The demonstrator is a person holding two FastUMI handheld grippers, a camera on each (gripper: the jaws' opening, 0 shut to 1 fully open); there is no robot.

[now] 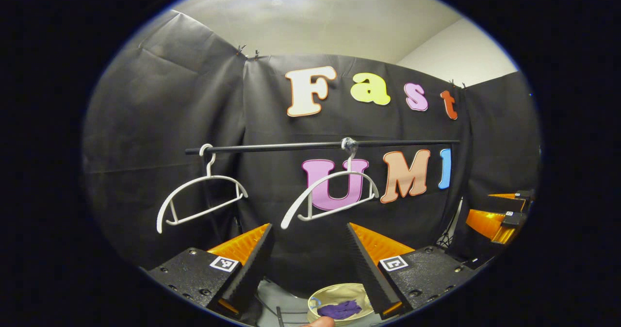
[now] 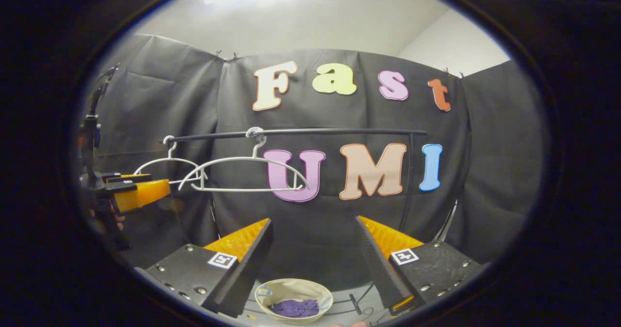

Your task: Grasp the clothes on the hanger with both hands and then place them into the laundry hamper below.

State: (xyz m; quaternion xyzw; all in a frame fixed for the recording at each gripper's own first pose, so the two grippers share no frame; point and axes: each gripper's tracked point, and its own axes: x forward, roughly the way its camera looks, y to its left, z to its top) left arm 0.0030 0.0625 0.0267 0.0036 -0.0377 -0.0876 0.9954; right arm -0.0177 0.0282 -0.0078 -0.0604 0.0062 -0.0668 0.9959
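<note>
Two white hangers (image 1: 211, 176) (image 1: 339, 174) hang bare on a black rail (image 1: 291, 146). Below them a round beige hamper (image 1: 325, 293) holds a purple garment (image 1: 342, 310). My left gripper (image 1: 309, 226) is open and empty, held above the hamper and in front of the hangers. In the right gripper view the same bare hangers (image 2: 165, 160) (image 2: 242, 159) hang at upper left, and the purple garment (image 2: 296, 308) lies in the hamper (image 2: 291, 286). My right gripper (image 2: 314, 220) is open with nothing between its fingers. Each gripper shows at the edge of the other's view (image 1: 502, 210) (image 2: 136, 188).
The rail's upright post (image 2: 410, 181) stands at the right, with stand legs (image 2: 356, 305) on the floor by the hamper. Black cloth walls close the booth behind and on both sides. A person's fingertip (image 1: 318, 322) shows at the bottom edge.
</note>
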